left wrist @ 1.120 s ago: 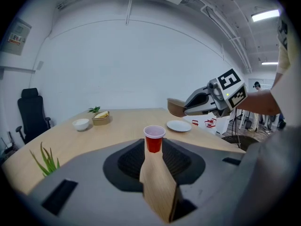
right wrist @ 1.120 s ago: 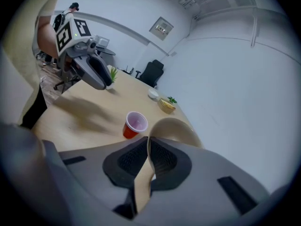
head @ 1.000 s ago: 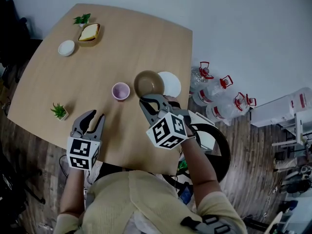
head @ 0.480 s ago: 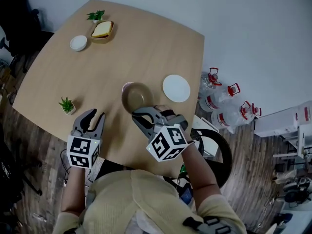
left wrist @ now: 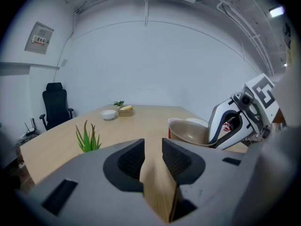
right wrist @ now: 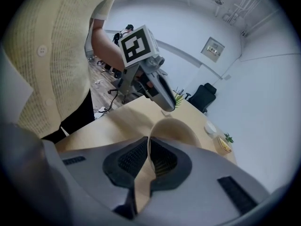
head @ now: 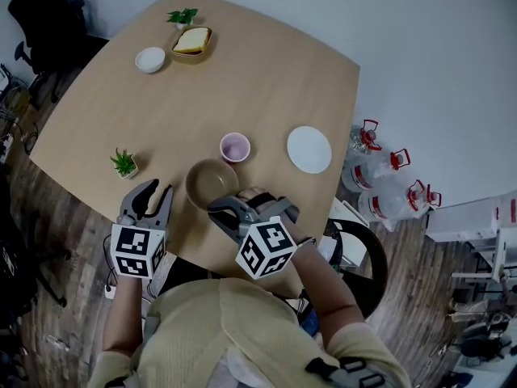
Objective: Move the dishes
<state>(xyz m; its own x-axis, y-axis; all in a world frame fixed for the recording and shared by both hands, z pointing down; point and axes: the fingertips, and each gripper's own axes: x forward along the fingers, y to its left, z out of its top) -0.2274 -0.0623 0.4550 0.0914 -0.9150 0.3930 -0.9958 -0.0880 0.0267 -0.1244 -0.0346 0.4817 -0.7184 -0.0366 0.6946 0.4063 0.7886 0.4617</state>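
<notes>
Our right tool (head: 226,212) is clenched on the near rim of the brown bowl (head: 212,183); its own view shows the two pads pinching the thin wall between them. The bowl sits close to the near edge of the surface (head: 266,79), just beside our left tool (head: 156,191), and it looks slightly tilted. We cannot tell whether its base rests on the wood or hangs just above it. The left tool is released, its jaws apart with only bare wood between them, so it has no share in the carry. The other dishes stand apart from both tools: the pink cup (head: 235,147) just beyond the bowl, the white plate (head: 309,149) to the right near the edge, and, well off at the far corner, the small white bowl (head: 150,60) beside the dish with bread (head: 192,41). We judge the task to be at an early stage, with one dish in hand and not yet let go. Setting it down comes next, and the other four, if they are meant to go too, remain to be moved.
</notes>
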